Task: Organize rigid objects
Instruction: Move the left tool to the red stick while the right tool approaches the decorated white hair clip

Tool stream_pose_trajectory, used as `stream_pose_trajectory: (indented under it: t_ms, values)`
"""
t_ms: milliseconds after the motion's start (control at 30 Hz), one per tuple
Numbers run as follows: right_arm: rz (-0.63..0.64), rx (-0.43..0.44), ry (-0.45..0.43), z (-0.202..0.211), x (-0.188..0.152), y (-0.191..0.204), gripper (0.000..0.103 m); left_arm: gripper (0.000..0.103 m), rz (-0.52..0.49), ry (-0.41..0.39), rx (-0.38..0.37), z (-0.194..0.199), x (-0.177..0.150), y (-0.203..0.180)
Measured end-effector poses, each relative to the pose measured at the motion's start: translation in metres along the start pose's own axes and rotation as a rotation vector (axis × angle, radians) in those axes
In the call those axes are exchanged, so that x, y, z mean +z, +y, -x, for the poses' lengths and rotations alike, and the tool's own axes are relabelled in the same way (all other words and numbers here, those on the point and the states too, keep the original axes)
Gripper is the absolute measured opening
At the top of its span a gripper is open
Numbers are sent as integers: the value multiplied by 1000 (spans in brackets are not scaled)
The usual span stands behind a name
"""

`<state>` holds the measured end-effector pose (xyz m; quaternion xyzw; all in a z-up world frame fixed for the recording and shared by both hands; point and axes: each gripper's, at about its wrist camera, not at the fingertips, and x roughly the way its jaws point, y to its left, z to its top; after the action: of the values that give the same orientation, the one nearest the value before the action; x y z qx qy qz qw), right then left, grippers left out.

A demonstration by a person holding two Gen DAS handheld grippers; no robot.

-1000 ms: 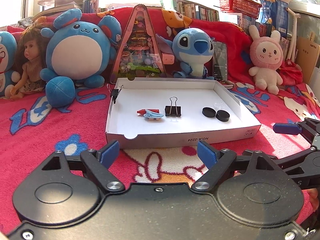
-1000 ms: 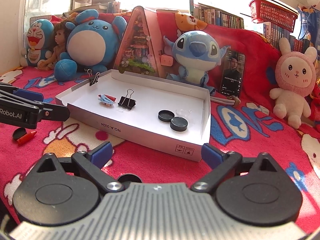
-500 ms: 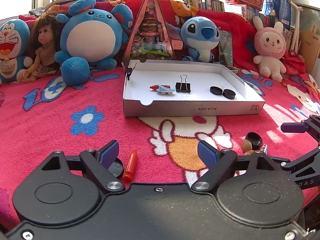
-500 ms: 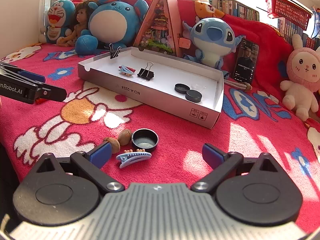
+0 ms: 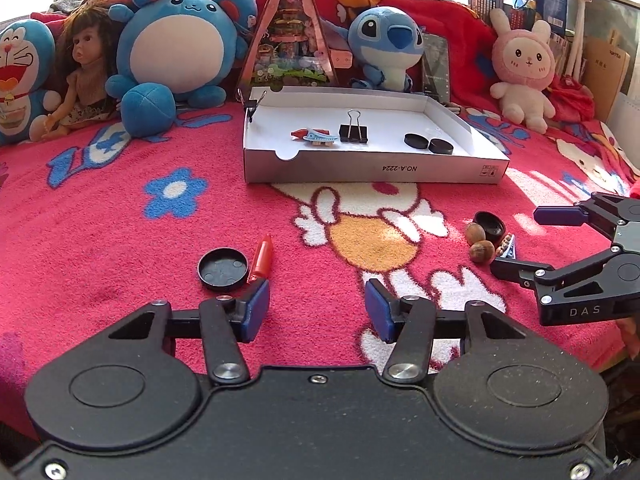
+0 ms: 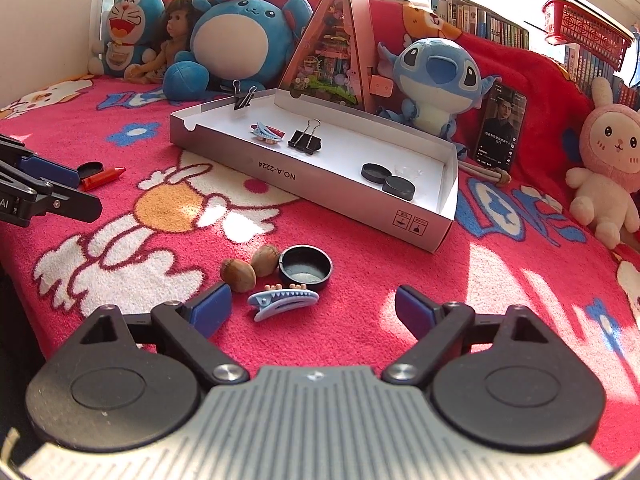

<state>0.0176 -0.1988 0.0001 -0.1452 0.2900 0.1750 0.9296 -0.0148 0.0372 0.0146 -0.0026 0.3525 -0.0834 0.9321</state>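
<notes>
Left gripper [image 5: 316, 310]: jaws wide, empty, low over the red blanket [image 5: 100, 240], with the left blue pad just beside the base of the red crayon [image 5: 260, 256] and the black lid [image 5: 222, 269] next to that. Right gripper [image 6: 312, 312]: jaws wide, empty, aimed at a cluster of blue hair clip [image 6: 283, 303], two nuts [image 6: 250, 268] and an open black cap [image 6: 305, 267], all close together or touching. White tray [image 6: 440, 216] well beyond both tools, already holding a second hair clip [image 6: 267, 133], a binder clip [image 6: 305, 141] and two black discs [image 6: 386, 178]; another binder clip [image 6: 242, 98] clamped on the far tray rim. Likely faults: closing on the hair clip with the left pad so near the nuts, catching or scattering a nut; round nuts rolling on the soft pile; flat clip slipping under a pad instead of between the two; crayon pushed aside by the adjacent left pad; lid too flat on plush fabric for a clean pinch.
</notes>
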Motion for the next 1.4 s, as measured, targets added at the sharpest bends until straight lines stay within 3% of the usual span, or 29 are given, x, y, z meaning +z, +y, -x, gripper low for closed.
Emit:
stream_pose_trajectory:
  t_ms: [267,900,1067,1167,1233,1333,1400]
  values:
    - [-16,-54,16,-1,0,-3,88,44,112,8,57,-15,7,27]
    - [-48,-58,27,-3,0,-7,83,48,115,3,178,-17,7,52]
    - [-53,-57,26,-4,-1,-7,83,47,109,10,147,-9,2,47]
    - [-58,-56,26,-5,-1,-7,83,39,71,-6,103,-8,0,38]
    - [-62,-55,25,-5,-1,-8,83,24,70,-9,83,-12,3,35]
    - [-60,-57,25,-5,-1,-7,83,21,106,-1,33,-20,10,31]
    - [-56,-56,25,-4,-1,-6,83,21,128,7,-44,-22,14,28]
